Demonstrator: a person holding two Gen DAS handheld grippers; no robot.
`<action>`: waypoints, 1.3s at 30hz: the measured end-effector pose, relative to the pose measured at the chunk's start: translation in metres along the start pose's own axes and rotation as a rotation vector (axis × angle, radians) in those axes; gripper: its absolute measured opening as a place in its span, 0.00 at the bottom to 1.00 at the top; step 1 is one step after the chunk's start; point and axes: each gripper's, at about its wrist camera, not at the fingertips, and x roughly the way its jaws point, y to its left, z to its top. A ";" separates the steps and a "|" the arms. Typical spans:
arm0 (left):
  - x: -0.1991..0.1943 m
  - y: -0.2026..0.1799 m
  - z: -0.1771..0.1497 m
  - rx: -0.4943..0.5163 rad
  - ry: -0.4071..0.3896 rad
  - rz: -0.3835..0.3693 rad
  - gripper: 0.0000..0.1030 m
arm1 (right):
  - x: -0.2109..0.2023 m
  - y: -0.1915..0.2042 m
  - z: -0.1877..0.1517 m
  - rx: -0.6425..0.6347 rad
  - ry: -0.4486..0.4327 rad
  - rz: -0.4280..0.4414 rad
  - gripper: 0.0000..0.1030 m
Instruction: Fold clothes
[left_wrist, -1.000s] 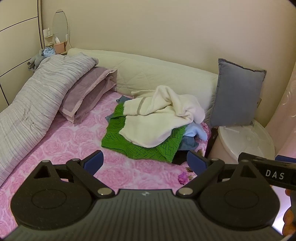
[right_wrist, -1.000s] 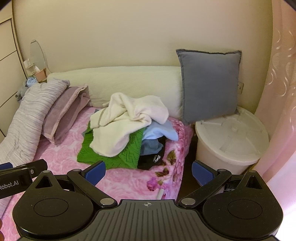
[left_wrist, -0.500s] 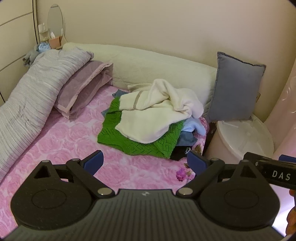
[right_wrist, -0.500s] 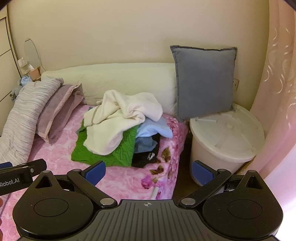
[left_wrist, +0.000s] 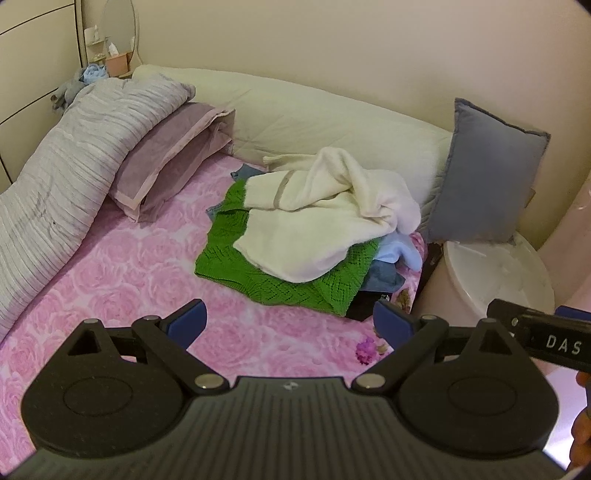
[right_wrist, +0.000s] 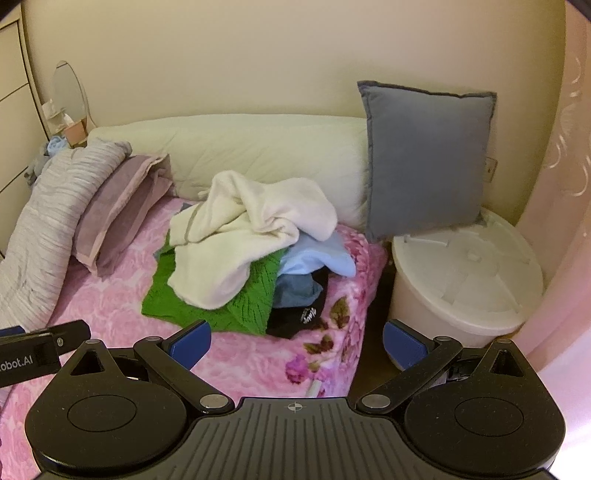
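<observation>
Clothes pile (left_wrist: 314, 236) on bed, well beyond both wide-apart, empty claws (left_wrist: 290, 321) (right_wrist: 297, 341).

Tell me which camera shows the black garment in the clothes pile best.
The right wrist view: the black garment lies exposed at the pile's near right corner, white print visible. The left wrist view shows only a dark sliver under the green knit.

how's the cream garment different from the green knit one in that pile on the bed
The cream garment sits bunched and twisted on top of the pile; the green knit lies spread flatter beneath it. The cream one looks plain and fleecy with a grey stripe; the green one has an open, patterned weave. Both are unfolded and untouched by either tool.
</observation>
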 end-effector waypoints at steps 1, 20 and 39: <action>0.005 -0.001 0.003 -0.002 0.005 0.002 0.92 | 0.005 -0.002 0.003 -0.001 -0.005 0.007 0.99; 0.137 -0.026 0.077 -0.067 0.050 0.007 0.88 | 0.131 -0.070 0.079 -0.083 -0.035 0.033 0.98; 0.259 -0.015 0.105 -0.196 0.214 -0.049 0.72 | 0.260 -0.098 0.132 0.015 0.130 0.148 0.88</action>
